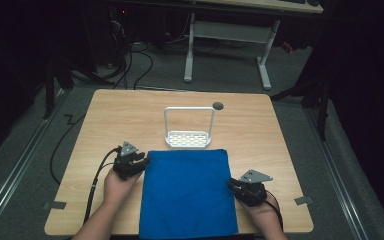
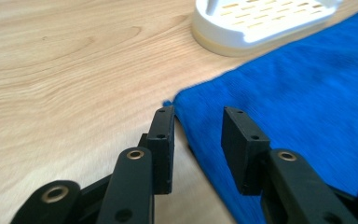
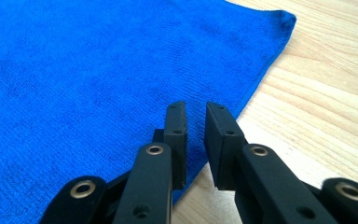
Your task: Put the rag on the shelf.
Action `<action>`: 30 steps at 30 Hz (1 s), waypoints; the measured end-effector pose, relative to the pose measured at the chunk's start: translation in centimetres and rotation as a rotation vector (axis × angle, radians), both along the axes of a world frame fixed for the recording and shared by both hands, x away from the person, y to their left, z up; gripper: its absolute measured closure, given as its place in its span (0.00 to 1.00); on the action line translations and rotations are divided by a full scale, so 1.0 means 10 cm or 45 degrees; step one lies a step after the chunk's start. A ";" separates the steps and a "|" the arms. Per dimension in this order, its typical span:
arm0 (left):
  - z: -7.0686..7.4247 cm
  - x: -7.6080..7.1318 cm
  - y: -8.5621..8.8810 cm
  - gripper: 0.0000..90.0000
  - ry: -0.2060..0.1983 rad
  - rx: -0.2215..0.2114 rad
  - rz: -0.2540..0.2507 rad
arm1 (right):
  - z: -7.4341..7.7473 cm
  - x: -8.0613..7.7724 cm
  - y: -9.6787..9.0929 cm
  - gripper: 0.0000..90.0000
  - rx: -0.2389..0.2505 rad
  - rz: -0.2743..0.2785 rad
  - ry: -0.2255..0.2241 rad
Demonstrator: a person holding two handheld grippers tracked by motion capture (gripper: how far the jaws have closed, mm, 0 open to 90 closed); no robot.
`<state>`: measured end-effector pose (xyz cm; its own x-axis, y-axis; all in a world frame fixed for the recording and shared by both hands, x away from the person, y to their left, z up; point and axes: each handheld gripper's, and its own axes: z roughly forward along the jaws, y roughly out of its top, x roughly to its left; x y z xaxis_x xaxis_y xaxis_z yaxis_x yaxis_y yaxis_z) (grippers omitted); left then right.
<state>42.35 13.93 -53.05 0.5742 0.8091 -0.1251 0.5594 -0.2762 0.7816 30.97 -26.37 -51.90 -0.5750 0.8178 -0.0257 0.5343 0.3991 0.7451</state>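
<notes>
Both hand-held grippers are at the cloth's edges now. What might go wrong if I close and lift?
The right hand-held gripper straddles only the thin side edge of the blue cloth, so it may slip out. The left hand-held gripper sits at the far corner; lifting there could drag the cloth against the white rack it touches.

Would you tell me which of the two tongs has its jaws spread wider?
The left tongs, straddling the blue cloth's edge; the right tongs show a narrower gap.

One blue cloth [image 1: 187, 192] lies flat on one wooden table [image 1: 260, 130]. One white rack [image 1: 188, 139] stands behind it. Two grippers are in play, the left gripper [image 1: 139, 161] and the right gripper [image 1: 236, 186], one per hand.
</notes>
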 end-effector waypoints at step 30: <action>-0.05 0.19 -0.11 0.97 0.046 0.014 0.004 | -0.04 1.17 0.04 0.67 0.066 -0.284 0.087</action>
<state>44.26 12.80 -53.58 0.5669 0.8123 -0.1369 0.5878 -0.2825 0.7581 42.67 -25.99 -52.33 -0.3788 0.9240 0.0522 0.6547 0.2277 0.7208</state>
